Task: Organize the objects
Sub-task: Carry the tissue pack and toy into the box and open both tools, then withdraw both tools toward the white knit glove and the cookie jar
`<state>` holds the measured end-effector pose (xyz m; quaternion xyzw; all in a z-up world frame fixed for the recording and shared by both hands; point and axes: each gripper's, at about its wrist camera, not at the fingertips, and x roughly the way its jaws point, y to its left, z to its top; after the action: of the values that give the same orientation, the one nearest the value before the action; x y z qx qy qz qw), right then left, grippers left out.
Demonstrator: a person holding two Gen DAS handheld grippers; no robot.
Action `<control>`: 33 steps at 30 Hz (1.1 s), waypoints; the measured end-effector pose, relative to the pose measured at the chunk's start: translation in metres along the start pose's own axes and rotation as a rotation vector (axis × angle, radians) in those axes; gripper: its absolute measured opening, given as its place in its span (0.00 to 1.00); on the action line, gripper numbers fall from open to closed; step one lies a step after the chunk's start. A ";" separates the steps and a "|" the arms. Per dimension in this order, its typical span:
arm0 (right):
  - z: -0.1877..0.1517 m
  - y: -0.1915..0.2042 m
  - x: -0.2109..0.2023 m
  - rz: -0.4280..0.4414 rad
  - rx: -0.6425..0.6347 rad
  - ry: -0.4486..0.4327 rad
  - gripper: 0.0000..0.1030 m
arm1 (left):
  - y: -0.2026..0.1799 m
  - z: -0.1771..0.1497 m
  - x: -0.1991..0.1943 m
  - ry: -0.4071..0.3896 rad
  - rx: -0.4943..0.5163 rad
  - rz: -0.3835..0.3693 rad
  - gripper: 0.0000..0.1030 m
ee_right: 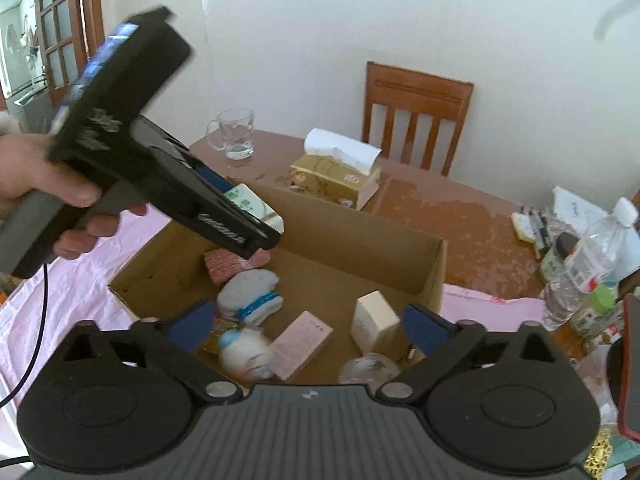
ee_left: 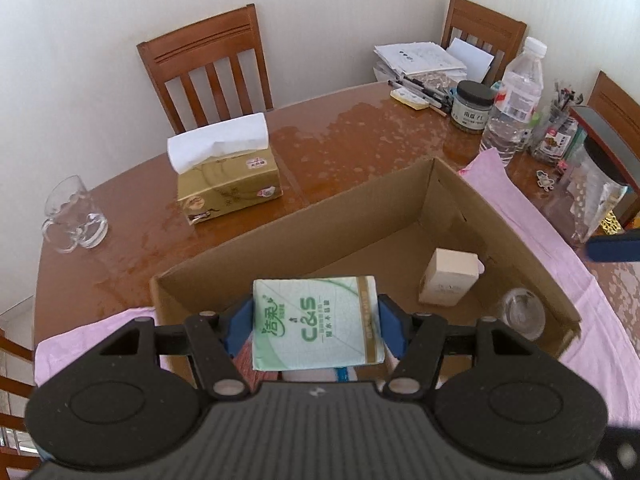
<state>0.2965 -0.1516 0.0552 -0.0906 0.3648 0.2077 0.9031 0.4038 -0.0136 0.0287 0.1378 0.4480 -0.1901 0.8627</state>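
Observation:
My left gripper (ee_left: 316,322) is shut on a green and white tissue pack (ee_left: 316,320) and holds it above the near end of an open cardboard box (ee_left: 360,204). From the right wrist view the same left gripper (ee_right: 256,224), in a person's hand (ee_right: 44,184), hovers with the tissue pack (ee_right: 250,204) over the box (ee_right: 360,232). My right gripper (ee_right: 308,328) is open and empty above the box's near side. Inside the box lie a cream carton (ee_right: 374,320), rolled socks (ee_right: 250,296), a pink booklet (ee_right: 302,342), a red striped cloth (ee_right: 228,264) and a clear lid (ee_right: 368,368).
The box rests on a pink cloth (ee_left: 520,216) on a brown table (ee_left: 340,132). A gold tissue box (ee_left: 228,176) and a glass mug (ee_left: 72,216) stand beyond it. A water bottle (ee_left: 514,100), a jar (ee_left: 472,106), pens and papers crowd the right. Wooden chairs (ee_left: 212,64) line the wall.

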 end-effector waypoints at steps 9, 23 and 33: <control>-0.012 -0.009 -0.009 -0.058 0.051 0.042 1.00 | -0.007 0.008 0.003 -0.013 -0.032 0.023 0.91; -0.077 0.009 -0.018 -0.060 0.113 0.095 1.00 | -0.016 -0.063 -0.045 -0.034 -0.094 0.078 0.92; -0.117 0.024 -0.014 -0.071 0.125 0.171 1.00 | -0.028 -0.106 -0.060 -0.032 -0.074 0.100 0.92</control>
<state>0.2038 -0.1711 -0.0196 -0.0644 0.4495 0.1442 0.8792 0.2834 0.0171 0.0166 0.1249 0.4336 -0.1322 0.8826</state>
